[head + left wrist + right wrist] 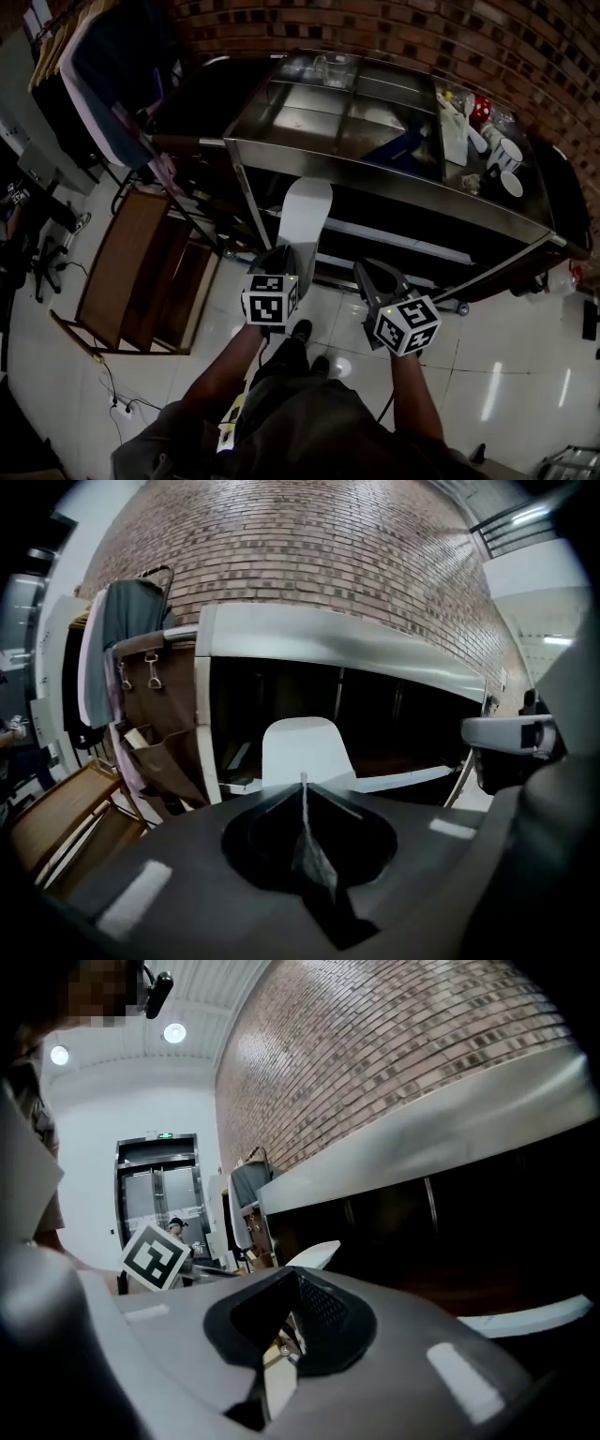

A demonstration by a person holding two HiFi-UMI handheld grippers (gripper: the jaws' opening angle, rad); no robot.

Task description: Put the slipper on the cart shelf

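The left gripper (303, 782) has its jaws clenched on the near end of the white slipper (302, 750), which sticks straight out from their tips, in the air, towards the cart (375, 178). Its far end points at the cart's open front, below the steel top and above the lower shelf (398, 240). The right gripper (298, 1279) (just beside the left, also before the cart) has its jaws pressed together on nothing.

Head view looks steeply down; both gripper views face the cart (375, 183).
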